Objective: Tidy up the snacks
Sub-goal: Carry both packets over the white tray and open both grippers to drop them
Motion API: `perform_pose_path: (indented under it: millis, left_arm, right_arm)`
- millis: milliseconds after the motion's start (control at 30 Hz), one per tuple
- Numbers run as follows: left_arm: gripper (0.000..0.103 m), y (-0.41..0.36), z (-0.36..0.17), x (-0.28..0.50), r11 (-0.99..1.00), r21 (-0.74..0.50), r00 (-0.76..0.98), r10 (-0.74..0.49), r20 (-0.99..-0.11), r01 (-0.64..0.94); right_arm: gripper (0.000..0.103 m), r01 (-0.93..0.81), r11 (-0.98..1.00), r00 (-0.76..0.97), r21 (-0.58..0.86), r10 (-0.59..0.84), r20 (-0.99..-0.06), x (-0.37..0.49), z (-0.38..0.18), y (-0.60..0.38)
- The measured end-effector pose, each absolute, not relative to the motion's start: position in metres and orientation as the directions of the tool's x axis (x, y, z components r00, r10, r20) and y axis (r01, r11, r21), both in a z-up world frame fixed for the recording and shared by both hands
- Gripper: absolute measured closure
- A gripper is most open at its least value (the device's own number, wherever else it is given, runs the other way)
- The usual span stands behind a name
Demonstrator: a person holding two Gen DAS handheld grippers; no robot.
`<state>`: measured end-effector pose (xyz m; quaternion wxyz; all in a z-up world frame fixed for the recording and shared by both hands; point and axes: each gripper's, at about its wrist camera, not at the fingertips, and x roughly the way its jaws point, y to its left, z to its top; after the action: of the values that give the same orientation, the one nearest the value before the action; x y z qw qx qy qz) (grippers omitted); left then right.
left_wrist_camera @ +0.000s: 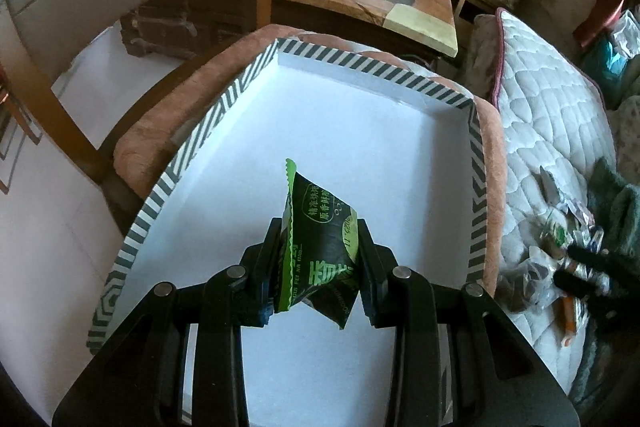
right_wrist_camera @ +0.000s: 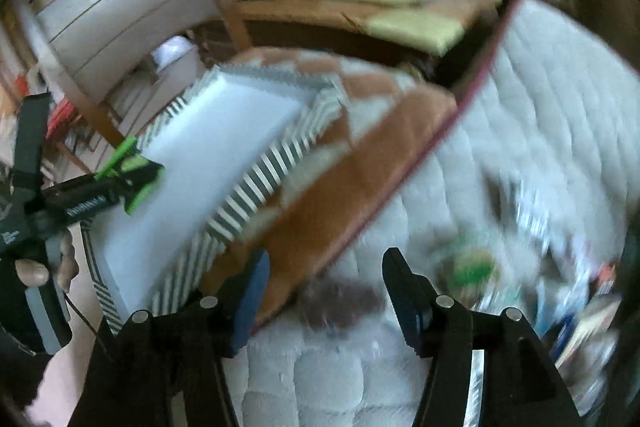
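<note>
My left gripper (left_wrist_camera: 320, 263): clamped on 1 crinkled green-and-black snack packet (left_wrist_camera: 320, 247), held over the white-floored, stripe-rimmed cardboard box (left_wrist_camera: 476, 163). My right gripper (right_wrist_camera: 324, 291): jaws apart, empty, above the quilted white bedcover (right_wrist_camera: 520, 131).

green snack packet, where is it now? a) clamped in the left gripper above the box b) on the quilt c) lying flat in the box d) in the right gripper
a: the left gripper is shut on the packet, over the white floor of the striped box.
</note>
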<state>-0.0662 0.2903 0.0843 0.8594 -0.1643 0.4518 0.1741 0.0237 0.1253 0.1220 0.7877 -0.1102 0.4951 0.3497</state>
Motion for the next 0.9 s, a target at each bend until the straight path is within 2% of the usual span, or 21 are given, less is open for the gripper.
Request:
perform_pose_path:
  millis: [100, 233, 267, 300, 467, 600, 633, 767, 800, 833, 900]
  left_arm:
    - [0.071, 0.288, 0.082, -0.065, 0.889, -0.118, 0.523, 0.150, -0.839, -0.443]
    - [0.071, 0.288, 0.078, -0.065, 0.886, -0.114, 0.508, 0.148, -0.849, -0.449]
    - [0.071, 0.289, 0.077, -0.065, 0.885, -0.113, 0.504, 0.149, -0.851, -0.452]
    - [0.071, 0.289, 0.077, -0.065, 0.884, -0.112, 0.503, 0.150, -0.851, -0.453]
    - [0.071, 0.293, 0.078, -0.066, 0.880, -0.120, 0.506, 0.148, -0.850, -0.460]
    - [0.071, 0.296, 0.080, -0.067, 0.878, -0.117, 0.507, 0.156, -0.848, -0.465]
    - [0.071, 0.298, 0.079, -0.067, 0.876, -0.119, 0.504, 0.154, -0.850, -0.468]
    - [0.071, 0.299, 0.079, -0.069, 0.873, -0.126, 0.507, 0.151, -0.849, -0.471]
    - [0.071, 0.299, 0.079, -0.069, 0.873, -0.126, 0.505, 0.150, -0.850, -0.471]
    - [0.071, 0.300, 0.078, -0.069, 0.873, -0.125, 0.503, 0.149, -0.851, -0.471]
    - [0.071, 0.301, 0.077, -0.068, 0.872, -0.122, 0.497, 0.149, -0.855, -0.473]
  right_arm:
    - [0.041, -0.635, 0.752, 0.238, 0.178, 0.409, -0.881, 0.019, 0.096, 0.120]
    - [0.043, -0.632, 0.757, 0.213, 0.166, 0.375, -0.902, 0.023, 0.065, 0.122]
    - [0.047, -0.637, 0.750, 0.210, 0.178, 0.390, -0.896, 0.023, 0.063, 0.122]
    - [0.056, -0.642, 0.744, 0.200, 0.188, 0.399, -0.895, 0.023, 0.063, 0.122]
    - [0.074, -0.661, 0.724, 0.193, 0.197, 0.417, -0.888, 0.021, 0.077, 0.117]
    - [0.093, -0.674, 0.713, 0.213, 0.193, 0.437, -0.874, 0.021, 0.102, 0.120]
    - [0.094, -0.683, 0.706, 0.215, 0.187, 0.438, -0.873, 0.022, 0.106, 0.122]
    - [0.090, -0.662, 0.734, 0.237, 0.151, 0.397, -0.887, 0.030, 0.102, 0.120]
    - [0.079, -0.649, 0.747, 0.252, 0.145, 0.390, -0.886, 0.029, 0.099, 0.116]
    - [0.058, -0.636, 0.756, 0.247, 0.153, 0.387, -0.889, 0.030, 0.095, 0.112]
    - [0.047, -0.624, 0.753, 0.201, 0.211, 0.415, -0.887, 0.031, 0.086, 0.107]
